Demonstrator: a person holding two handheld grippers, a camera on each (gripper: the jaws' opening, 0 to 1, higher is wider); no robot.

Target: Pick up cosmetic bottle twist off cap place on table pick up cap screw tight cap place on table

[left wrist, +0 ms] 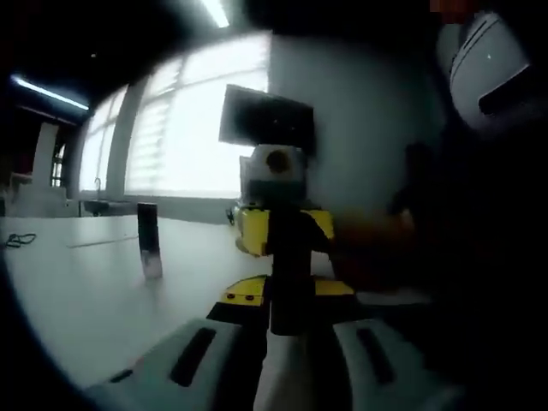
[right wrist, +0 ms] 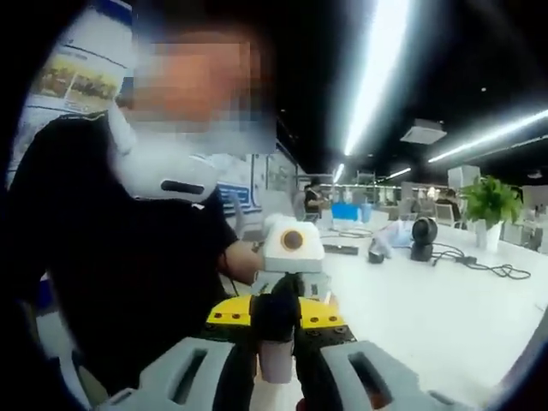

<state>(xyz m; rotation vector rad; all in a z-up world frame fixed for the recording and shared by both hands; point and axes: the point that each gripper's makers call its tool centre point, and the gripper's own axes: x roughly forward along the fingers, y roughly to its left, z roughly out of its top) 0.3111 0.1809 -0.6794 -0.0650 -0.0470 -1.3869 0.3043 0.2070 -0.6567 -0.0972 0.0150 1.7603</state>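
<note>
The two grippers face each other above the white table [left wrist: 77, 300] with the cosmetic bottle between them. In the left gripper view my left gripper [left wrist: 287, 342] is shut on the bottle's white body [left wrist: 282, 385]. Its far end is dark [left wrist: 291, 291] and runs into the yellow right gripper [left wrist: 278, 231] opposite. In the right gripper view my right gripper [right wrist: 276, 351] is shut on a pale end of the bottle [right wrist: 276, 364], apparently the cap. Dark fingers of the yellow left gripper [right wrist: 278, 312] close around the part just beyond it.
A slim dark bottle [left wrist: 148, 240] stands upright on the table to the left. A dark monitor [left wrist: 265, 120] hangs in front of bright windows. A person in dark clothes [right wrist: 111, 257] is close behind. Farther along the table [right wrist: 445, 317] are a black fan [right wrist: 421, 238], cables [right wrist: 488, 267] and a plant [right wrist: 490, 201].
</note>
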